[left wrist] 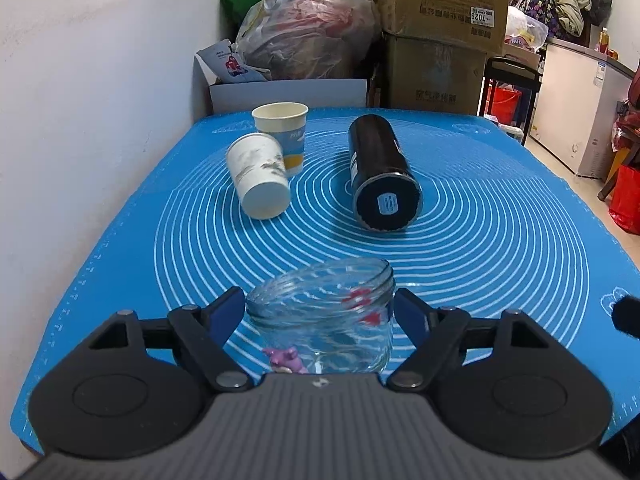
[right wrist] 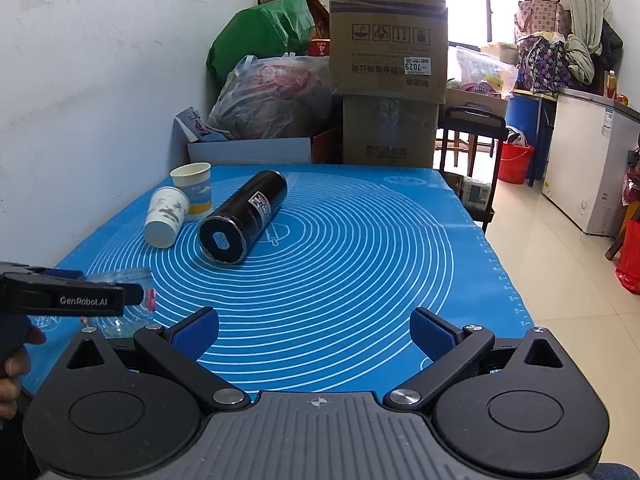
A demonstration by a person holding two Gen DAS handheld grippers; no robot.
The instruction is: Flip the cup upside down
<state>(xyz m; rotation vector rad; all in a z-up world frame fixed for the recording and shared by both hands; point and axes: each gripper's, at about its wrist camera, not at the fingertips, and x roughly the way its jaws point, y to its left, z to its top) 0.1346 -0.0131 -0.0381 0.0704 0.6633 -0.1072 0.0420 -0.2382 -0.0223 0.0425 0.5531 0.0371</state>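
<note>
Up close, in the left wrist view, a clear glass jar (left wrist: 320,316) is seen between the blue pads of the left gripper (left wrist: 320,312), one pad (left wrist: 228,308) at each side of the glass. The jar is tilted, with its open mouth pointing up and away, and the pads look pressed against its sides, so the jar seems to be pinched. Small red marks and a little purple shape are seen on or through the glass, but what they are cannot be told. Farther back on the blue mat (left wrist: 500,220), toward the left, a white paper cup (left wrist: 260,176) is lying on its side with its bottom turned to the camera. Just behind it a second paper cup (left wrist: 282,132) with blue and yellow print is standing upright, mouth up, and the two cups look to be touching. To the right of them a black bottle (left wrist: 382,176) is lying on its side, its round bottom facing the camera. In the right wrist view the jar (right wrist: 120,304) is mostly hidden at the far left behind the black left gripper (right wrist: 72,296), and part of a hand (right wrist: 16,364) is seen below it. The lying cup (right wrist: 166,216), the standing cup (right wrist: 194,192) and the bottle (right wrist: 244,216) are seen from farther away. The right gripper (right wrist: 314,332) is spread wide over the mat (right wrist: 400,240), and nothing is held between its pads (right wrist: 196,332). Stacked cardboard boxes (right wrist: 388,60) are seen behind the table.
</note>
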